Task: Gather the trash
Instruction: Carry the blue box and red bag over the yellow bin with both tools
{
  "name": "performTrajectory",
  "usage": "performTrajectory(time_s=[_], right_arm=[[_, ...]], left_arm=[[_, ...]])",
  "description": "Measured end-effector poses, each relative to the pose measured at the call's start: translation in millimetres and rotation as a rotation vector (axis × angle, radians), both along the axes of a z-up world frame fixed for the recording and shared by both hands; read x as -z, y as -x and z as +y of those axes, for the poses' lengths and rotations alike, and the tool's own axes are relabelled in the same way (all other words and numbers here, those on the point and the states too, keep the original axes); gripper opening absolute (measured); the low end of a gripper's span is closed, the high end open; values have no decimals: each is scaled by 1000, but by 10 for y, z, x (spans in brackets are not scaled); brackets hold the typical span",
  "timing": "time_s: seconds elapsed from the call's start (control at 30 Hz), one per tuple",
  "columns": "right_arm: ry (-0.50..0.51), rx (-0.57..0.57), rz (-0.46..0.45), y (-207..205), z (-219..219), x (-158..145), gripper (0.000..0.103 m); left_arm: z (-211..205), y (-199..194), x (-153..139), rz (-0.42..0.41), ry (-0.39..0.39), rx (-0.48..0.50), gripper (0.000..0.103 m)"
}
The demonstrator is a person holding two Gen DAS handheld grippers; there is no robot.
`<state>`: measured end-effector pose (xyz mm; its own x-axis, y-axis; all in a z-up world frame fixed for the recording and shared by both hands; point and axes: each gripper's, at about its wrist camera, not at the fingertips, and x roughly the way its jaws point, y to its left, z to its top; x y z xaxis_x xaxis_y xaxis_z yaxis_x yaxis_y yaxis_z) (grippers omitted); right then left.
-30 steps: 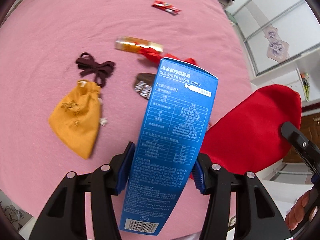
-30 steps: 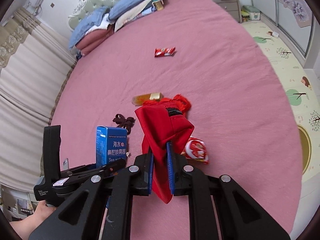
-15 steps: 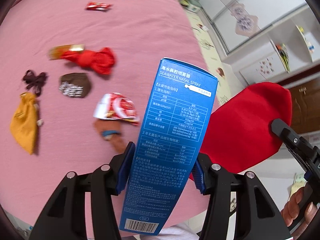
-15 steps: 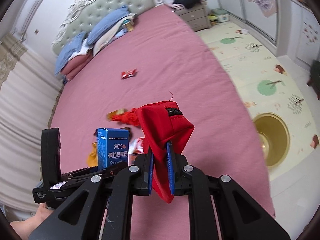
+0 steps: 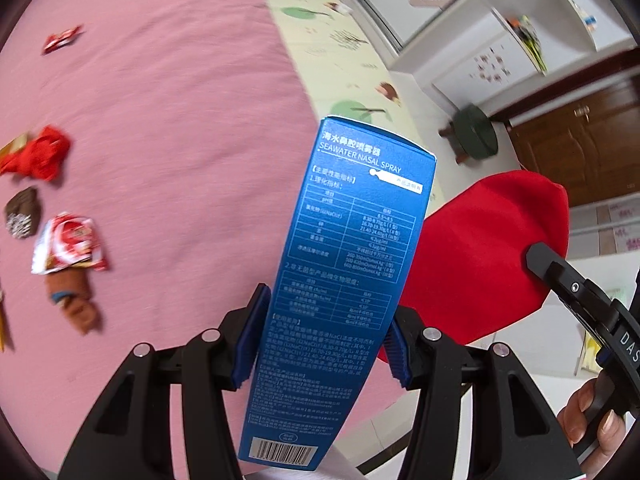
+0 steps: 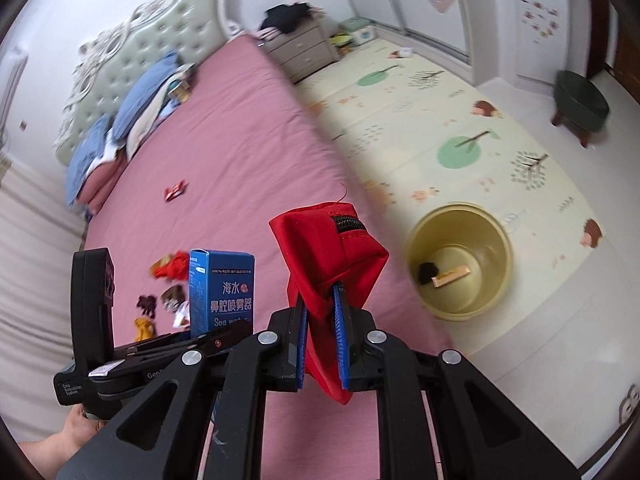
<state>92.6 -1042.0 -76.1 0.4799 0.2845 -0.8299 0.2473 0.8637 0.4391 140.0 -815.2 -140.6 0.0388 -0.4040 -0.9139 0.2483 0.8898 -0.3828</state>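
Observation:
My left gripper [image 5: 322, 336] is shut on a tall blue nasal spray box [image 5: 352, 264], held upright over the edge of the pink bed [image 5: 168, 120]. The box also shows in the right wrist view [image 6: 222, 292]. My right gripper [image 6: 322, 346] is shut on a red zip pouch [image 6: 332, 248], which also shows in the left wrist view [image 5: 488, 256]. A yellow bin [image 6: 460, 260] stands on the floor mat to the right, with a dark item and a tan wrapper inside.
On the bed lie a red-white wrapper [image 5: 68, 244], a brown wrapper [image 5: 22, 212], a red cloth [image 5: 40, 156], a small brown toy [image 5: 74, 300] and a far red wrapper [image 5: 60, 38]. A green stool [image 6: 580, 100] stands on the floor. Pillows [image 6: 132, 116] lie at the headboard.
Both grippers have swung right, away from the bed's middle toward its edge and the floor. The yellow bin has come closer in the right wrist view. Both holds are unchanged.

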Motion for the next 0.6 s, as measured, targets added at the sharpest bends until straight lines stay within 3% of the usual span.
performTrajectory(time_s=[0.27, 0.6], right_arm=[[15, 102, 31, 5, -654, 205, 12], [8, 188, 65, -104, -1272, 507, 12]], left_arm=[[-801, -99, 188, 36, -3, 81, 52], [-1445, -416, 453, 98, 5, 107, 52]])
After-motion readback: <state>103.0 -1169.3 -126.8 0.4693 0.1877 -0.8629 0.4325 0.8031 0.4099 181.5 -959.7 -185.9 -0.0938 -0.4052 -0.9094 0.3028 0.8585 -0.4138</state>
